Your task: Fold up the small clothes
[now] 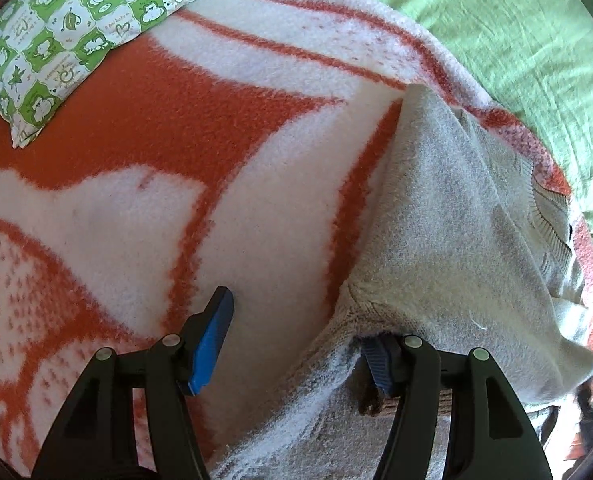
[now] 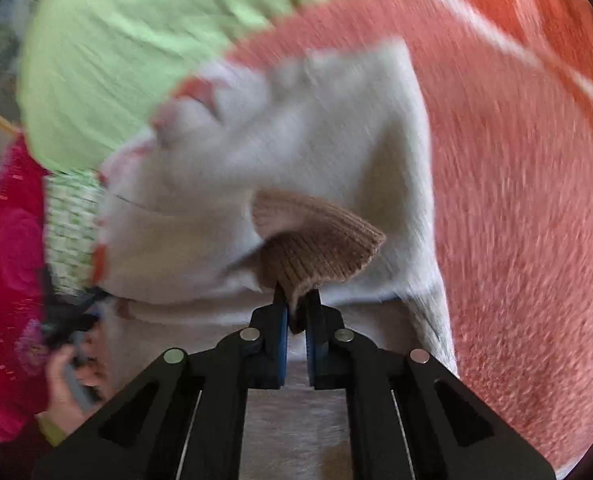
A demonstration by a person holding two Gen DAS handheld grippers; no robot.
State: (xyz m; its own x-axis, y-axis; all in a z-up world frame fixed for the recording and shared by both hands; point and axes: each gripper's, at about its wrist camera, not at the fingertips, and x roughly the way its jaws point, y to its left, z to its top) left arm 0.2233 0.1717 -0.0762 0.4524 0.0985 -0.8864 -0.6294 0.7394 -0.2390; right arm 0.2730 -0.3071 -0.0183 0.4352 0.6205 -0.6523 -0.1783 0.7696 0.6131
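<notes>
While the right wrist view was smeared by motion, the right gripper point(image 2: 296, 300) could be seen pressed together on the brown ribbed cuff point(image 2: 316, 248) of the grey knitted sweater point(image 2: 336, 132), the cuff pinched between the blue pads. The sweater lay on the orange-and-white fleece blanket point(image 1: 176, 128), partly lifted, near the blanket's edge beside the green bedsheet point(image 1: 516, 20). The left gripper point(image 1: 296, 332) stood spread wide: one blue pad point(image 1: 212, 340) was bare over the blanket, the other point(image 1: 376, 364) was tucked under a fold of the sweater; no grip was visible. A green-and-white patterned pillow point(image 1: 68, 28) lay on the blanket's far corner. A hand point(image 2: 72, 376) beside a pink sleeve point(image 2: 8, 280) showed at the lower left of the right wrist view.
</notes>
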